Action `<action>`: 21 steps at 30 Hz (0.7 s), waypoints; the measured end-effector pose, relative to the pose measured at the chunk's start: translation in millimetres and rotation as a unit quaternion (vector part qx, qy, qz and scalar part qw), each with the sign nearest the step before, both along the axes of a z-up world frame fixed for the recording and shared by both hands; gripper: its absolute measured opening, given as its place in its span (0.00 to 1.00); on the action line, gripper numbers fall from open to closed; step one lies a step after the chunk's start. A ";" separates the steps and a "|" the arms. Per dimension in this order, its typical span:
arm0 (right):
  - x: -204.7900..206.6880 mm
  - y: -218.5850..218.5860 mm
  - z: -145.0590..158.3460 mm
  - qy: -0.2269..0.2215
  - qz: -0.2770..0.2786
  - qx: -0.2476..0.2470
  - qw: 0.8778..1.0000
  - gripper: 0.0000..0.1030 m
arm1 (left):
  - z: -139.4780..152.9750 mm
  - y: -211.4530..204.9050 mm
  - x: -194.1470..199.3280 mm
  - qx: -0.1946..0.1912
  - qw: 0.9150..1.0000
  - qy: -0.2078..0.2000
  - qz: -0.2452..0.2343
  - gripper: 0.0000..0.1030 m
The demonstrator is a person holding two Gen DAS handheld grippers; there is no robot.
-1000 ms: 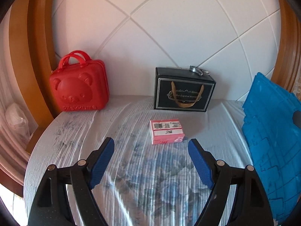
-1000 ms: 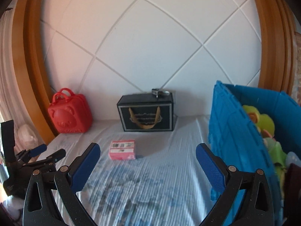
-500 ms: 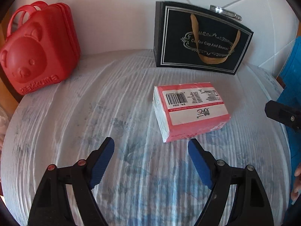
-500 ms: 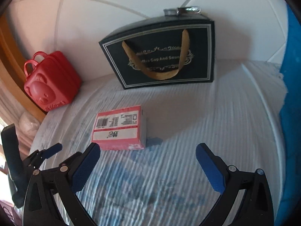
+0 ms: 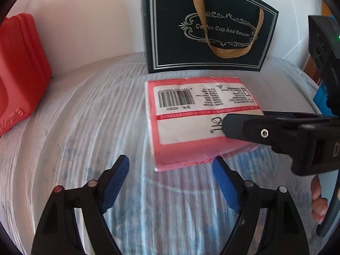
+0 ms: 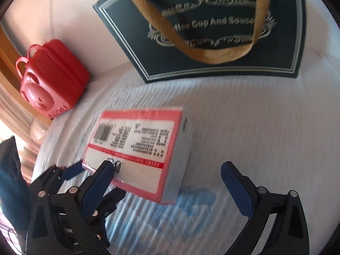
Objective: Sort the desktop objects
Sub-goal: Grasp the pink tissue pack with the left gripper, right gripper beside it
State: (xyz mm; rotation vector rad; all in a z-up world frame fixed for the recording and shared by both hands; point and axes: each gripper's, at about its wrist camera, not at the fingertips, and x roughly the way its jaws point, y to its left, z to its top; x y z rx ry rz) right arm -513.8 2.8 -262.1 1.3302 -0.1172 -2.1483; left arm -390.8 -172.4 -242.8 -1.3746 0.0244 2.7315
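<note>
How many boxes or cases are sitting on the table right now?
3: a pink box in the middle, a black gift box behind it by the wall, and a red bear case at the left. Others may lie outside view.

Bright daylight, soft shadows, motion blur, strong fisheye bending, dark corners

White wall [image 5: 89, 21] (brightly lit) behind a table [image 5: 74, 127] under ribbed floral cloth.

Packet [image 5: 201, 119] before gift bag [image 5: 208, 25], bear case [image 6: 51, 78] far left, on tablecloth [image 5: 85, 127]
</note>
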 end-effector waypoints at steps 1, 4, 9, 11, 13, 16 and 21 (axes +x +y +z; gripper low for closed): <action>-2.7 -0.5 -0.3 0.000 0.002 -0.004 1.000 0.98 | -0.8 -0.4 -3.3 0.003 1.000 0.001 -0.004 0.78; -9.6 -5.0 1.6 0.002 0.019 -0.011 1.000 0.85 | -2.1 -3.3 -13.7 0.026 0.999 0.014 -0.020 0.73; -25.8 -17.5 8.8 0.004 0.041 -0.013 0.999 0.59 | -1.5 -1.0 -33.9 0.014 0.999 0.024 -0.032 0.59; -33.6 -19.4 8.2 0.001 0.039 -0.014 0.999 0.59 | -0.7 -0.9 -41.2 0.011 0.999 0.024 -0.036 0.59; -39.0 -19.7 8.8 0.006 0.038 -0.011 0.999 0.59 | -0.9 1.9 -48.9 0.002 0.999 0.026 -0.042 0.58; -47.5 -18.9 9.0 0.011 0.031 -0.009 0.999 0.59 | -3.1 2.0 -59.3 0.002 0.998 0.025 -0.049 0.58; -65.4 -17.2 3.8 -0.001 0.029 -0.027 0.999 0.65 | -4.5 2.7 -76.0 -0.005 0.998 0.025 -0.052 0.59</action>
